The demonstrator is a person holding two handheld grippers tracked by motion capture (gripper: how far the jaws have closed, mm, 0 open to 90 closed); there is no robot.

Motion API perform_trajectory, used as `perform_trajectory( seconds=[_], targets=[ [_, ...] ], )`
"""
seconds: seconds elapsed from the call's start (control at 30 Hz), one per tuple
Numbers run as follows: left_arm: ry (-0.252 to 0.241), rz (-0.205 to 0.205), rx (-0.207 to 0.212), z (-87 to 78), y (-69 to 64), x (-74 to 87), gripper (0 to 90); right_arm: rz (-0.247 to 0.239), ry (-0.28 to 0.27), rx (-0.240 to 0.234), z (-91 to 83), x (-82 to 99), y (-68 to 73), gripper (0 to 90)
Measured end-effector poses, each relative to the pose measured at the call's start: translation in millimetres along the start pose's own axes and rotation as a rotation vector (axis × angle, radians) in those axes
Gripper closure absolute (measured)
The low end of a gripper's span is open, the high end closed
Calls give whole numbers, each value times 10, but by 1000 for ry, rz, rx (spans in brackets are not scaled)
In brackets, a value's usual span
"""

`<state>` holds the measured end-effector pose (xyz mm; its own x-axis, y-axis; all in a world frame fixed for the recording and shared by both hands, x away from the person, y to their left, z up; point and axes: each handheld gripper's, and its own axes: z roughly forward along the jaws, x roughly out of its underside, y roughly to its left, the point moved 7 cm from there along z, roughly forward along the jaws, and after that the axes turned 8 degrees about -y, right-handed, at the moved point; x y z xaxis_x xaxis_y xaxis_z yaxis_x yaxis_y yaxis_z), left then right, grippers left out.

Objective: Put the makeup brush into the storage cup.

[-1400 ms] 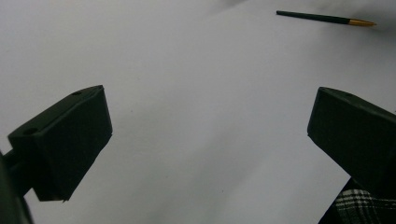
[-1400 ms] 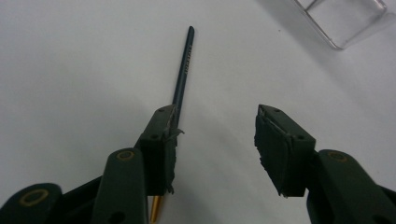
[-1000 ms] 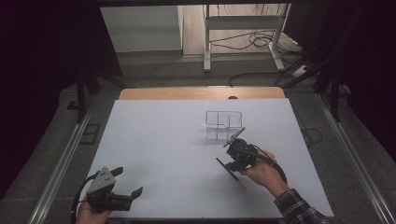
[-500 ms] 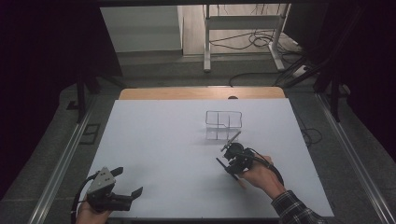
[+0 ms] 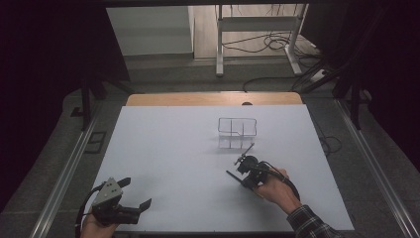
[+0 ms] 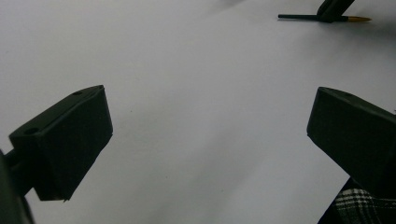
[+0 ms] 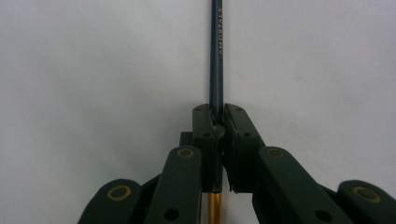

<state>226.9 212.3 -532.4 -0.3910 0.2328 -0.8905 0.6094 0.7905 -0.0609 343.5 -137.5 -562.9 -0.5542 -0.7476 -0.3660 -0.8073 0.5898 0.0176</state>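
The right gripper (image 5: 246, 167) sits right of centre on the white table (image 5: 168, 148), just near of a small wire rack (image 5: 237, 128). Its jaws have just been closing and now stand pinched on a dark pencil (image 7: 216, 56), which runs straight out between the two pads in the right gripper view; a gold end pokes out behind the jaws at the bottom of that picture. In the high view the pencil (image 5: 236, 177) shows as a thin dark stick crossing the gripper at a slant, one end toward the rack and the other toward the near left. Whether it already hangs clear of the table or still lies on it is hard to judge from these angles; it looks low, close to the surface.

The left gripper (image 5: 133, 193) rests at the near left corner, well apart from the work. Its jaws stand wide open with nothing between them, only bare table ahead, and far off in its view the pencil (image 6: 299, 17) and the other gripper show at the top right.

The step in hand appears to be the pick-up: the grasp is made, the lift is not clearly begun. The likely next move is to raise the pencil, tip it toward upright and carry it the short way to the rack, lining the lower end up with one of its open compartments before letting go.
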Motion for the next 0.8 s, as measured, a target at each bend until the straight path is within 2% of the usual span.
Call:
perform_trajectory(
  seconds=[0.37,0.67,0.8],
  targets=[
    [10,0,-5,8,4,3,7,7,-43,1,-115,-28,-13,835],
    [15,-11,-14,15,12,4,10,-8,-80,-10,-262,-73,13,835],
    [22,-3,-27,21,12,2,11,-17,-94,-11,-327,-86,31,835]
  ],
)
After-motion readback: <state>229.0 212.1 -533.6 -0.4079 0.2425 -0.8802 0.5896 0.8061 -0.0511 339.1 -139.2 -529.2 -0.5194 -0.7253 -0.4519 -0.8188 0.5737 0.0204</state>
